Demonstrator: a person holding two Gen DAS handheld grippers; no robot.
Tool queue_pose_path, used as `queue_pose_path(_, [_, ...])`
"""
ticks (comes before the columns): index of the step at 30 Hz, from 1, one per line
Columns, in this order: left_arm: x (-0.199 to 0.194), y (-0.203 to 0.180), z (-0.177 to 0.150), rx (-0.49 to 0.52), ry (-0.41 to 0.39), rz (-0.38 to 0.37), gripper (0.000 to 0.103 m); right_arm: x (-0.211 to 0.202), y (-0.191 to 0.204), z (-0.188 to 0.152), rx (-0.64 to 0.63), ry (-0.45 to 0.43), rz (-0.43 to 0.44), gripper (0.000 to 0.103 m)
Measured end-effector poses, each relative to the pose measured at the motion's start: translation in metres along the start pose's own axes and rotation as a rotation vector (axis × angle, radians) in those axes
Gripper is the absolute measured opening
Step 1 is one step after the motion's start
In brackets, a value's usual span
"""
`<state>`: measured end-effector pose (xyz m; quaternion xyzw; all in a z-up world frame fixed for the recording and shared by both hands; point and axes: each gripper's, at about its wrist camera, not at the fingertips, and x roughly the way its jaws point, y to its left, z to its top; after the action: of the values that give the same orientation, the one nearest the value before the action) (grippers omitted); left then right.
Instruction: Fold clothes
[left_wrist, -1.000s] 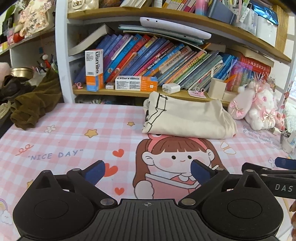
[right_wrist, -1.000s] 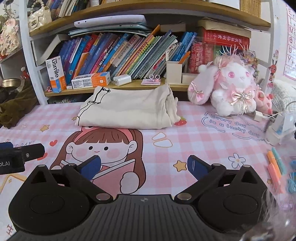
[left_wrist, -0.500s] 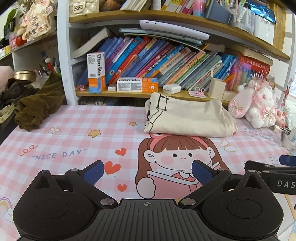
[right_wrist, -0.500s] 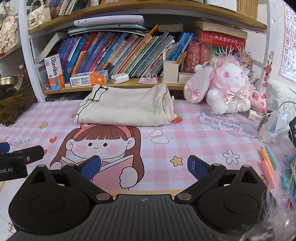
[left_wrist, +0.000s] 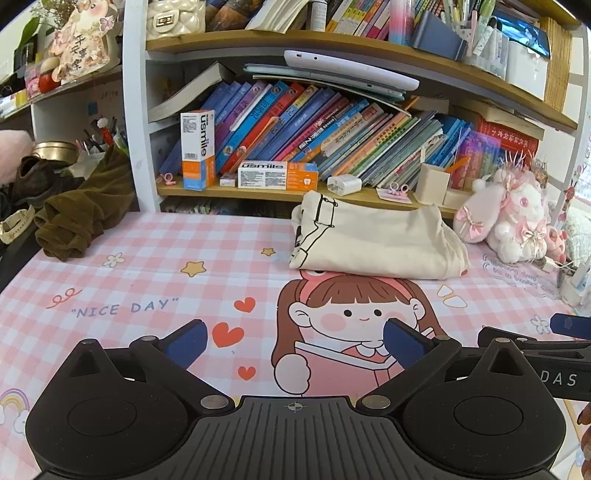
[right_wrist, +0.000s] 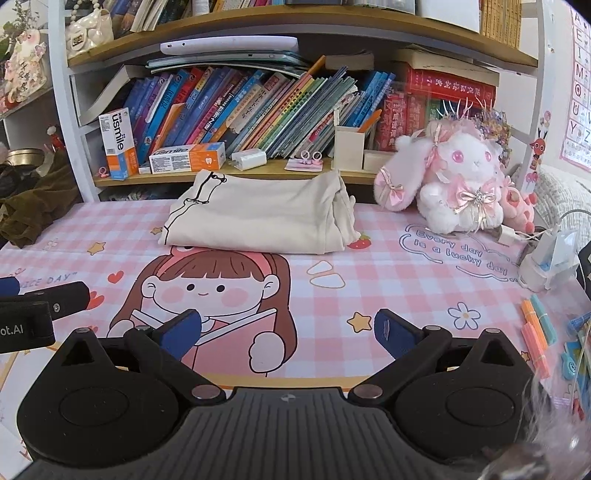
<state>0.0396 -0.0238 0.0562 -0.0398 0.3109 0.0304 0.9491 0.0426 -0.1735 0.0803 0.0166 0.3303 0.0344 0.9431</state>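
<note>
A folded cream garment (left_wrist: 373, 242) with black line print lies at the back of the pink checked desk mat (left_wrist: 147, 273), against the bookshelf; it also shows in the right wrist view (right_wrist: 258, 221). My left gripper (left_wrist: 293, 341) is open and empty, above the mat's cartoon girl, well short of the garment. My right gripper (right_wrist: 288, 332) is open and empty, also near the mat's front. Each gripper shows at the edge of the other's view.
A bookshelf (left_wrist: 295, 192) full of books stands behind the mat. A brown crumpled cloth (left_wrist: 77, 218) lies at the left. A pink plush rabbit (right_wrist: 447, 181) sits at the right, with a charger (right_wrist: 546, 262) and coloured sticks (right_wrist: 535, 332) near the right edge.
Both grippers have drawn back from the garment and risen slightly, so it looks smaller and farther away. Both stay open. The garment has not moved.
</note>
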Motion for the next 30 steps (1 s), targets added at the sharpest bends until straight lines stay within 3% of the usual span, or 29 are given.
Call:
queue_pose_path(14, [-0.0012,0.0015,-0.0023,-0.018,0.027,-0.025,0.102,-0.0028,0.0020,-0.0031,0.003,-0.005,0.000,0.102])
queue_pose_path(30, [0.0030,0.0070,-0.0027,-0.052,0.062,0.000,0.103,0.0017,0.0040,-0.0034,-0.003,0.005,0.003,0.102])
